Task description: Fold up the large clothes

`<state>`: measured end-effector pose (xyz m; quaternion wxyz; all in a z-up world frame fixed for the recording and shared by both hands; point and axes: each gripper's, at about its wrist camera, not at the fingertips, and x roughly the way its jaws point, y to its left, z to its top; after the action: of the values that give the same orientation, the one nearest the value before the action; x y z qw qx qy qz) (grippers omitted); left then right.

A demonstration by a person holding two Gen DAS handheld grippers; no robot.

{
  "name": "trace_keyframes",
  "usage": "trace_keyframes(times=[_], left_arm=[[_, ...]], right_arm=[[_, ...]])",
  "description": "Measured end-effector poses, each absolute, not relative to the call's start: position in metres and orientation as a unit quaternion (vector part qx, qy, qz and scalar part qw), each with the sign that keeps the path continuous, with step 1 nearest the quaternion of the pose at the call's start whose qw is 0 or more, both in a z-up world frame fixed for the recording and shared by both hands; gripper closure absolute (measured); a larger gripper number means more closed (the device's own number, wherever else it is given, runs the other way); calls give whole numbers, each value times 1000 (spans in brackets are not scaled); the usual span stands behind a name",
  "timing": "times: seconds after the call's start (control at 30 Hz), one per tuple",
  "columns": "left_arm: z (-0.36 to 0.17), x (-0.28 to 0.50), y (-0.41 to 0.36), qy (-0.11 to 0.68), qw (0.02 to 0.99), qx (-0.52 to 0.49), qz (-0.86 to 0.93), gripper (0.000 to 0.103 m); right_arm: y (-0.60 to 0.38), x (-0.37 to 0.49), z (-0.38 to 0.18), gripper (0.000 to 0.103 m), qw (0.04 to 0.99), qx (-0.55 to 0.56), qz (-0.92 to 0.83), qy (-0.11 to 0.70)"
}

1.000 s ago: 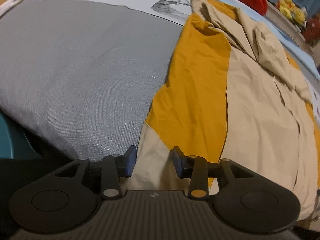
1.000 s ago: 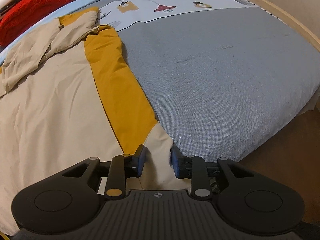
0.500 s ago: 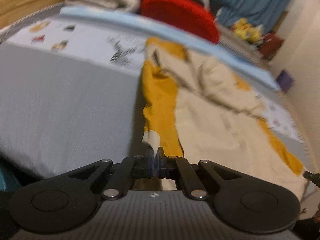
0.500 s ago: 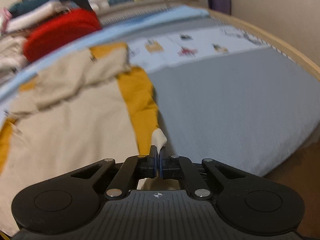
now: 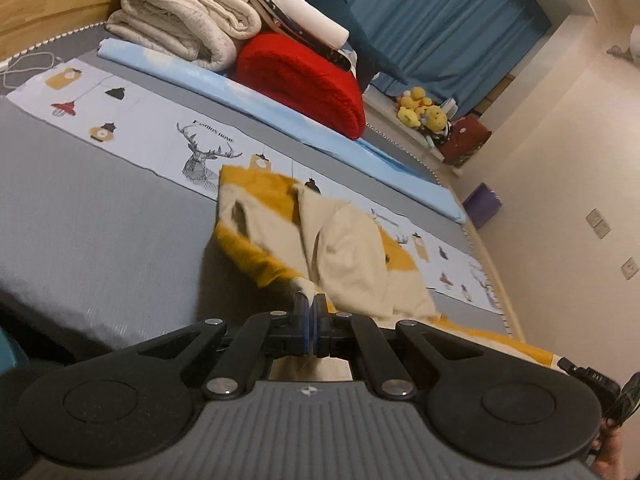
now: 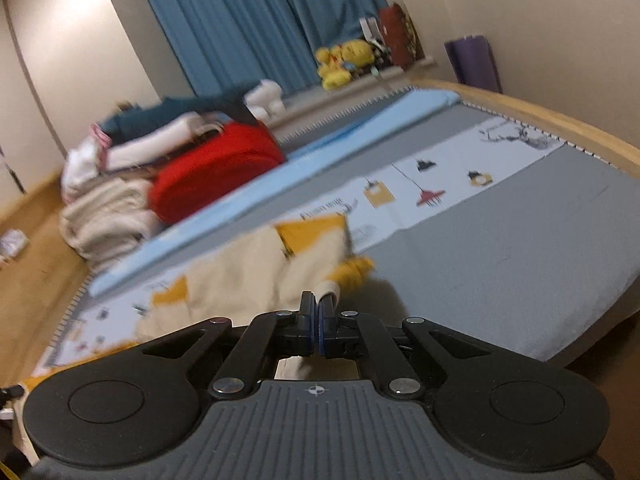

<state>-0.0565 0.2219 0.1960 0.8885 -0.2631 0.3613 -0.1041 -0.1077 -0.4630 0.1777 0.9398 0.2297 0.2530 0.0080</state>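
A large beige and mustard-yellow garment (image 5: 344, 248) lies on the grey bed (image 5: 100, 232), its near end lifted off the mattress. My left gripper (image 5: 310, 300) is shut on a beige hem corner of the garment. In the right wrist view the same garment (image 6: 256, 276) looks blurred, and my right gripper (image 6: 319, 300) is shut on its other beige hem corner. Both corners hang pinched between the blue pads, above the bed. The cloth sags from the grippers toward the far bunched part.
A pile of folded cream blankets (image 5: 180, 20) and a red blanket (image 5: 304, 80) sits at the bed's far side on a light blue sheet (image 5: 280, 116). Blue curtains (image 5: 440, 20), yellow plush toys (image 5: 420, 112) and a purple box (image 5: 482, 204) stand beyond. A wooden bed frame (image 6: 560, 128) edges the right.
Both grippers closed on the garment's hem corners, then rose, lifting the near edge off the bed. The views tilted up, so the far pile and curtains now show.
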Motion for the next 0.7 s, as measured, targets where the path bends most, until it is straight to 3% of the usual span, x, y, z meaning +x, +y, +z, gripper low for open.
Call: trace_keyframes(times=[0.2,0.43,0.47,0.53,0.57,0.6,0.7], left_arm=[[185,-38,242,377,878,-286,-78,102],[96,100,258,438,831,-341,-30,101],[82,123,260,453,820,-348,-25,97],[57,163,267,483,802,-351,-6,77],[48,177,274,489,797,-354,2,60],[42,185,280,485,797,-360,9,51],[34,186,298,469,794,-384,45,49]], right_arm=[[-474,-120,185,103,934,259,-16,247],[-474,19,127,103,920,228,-42,315],[-473,46,120,103,919,219,-40,324],[-472,88,108,101,913,224,-42,339],[-474,110,101,100,909,227,-48,346],[-475,125,95,98,908,227,-55,349],[-474,144,79,92,923,190,-88,323]])
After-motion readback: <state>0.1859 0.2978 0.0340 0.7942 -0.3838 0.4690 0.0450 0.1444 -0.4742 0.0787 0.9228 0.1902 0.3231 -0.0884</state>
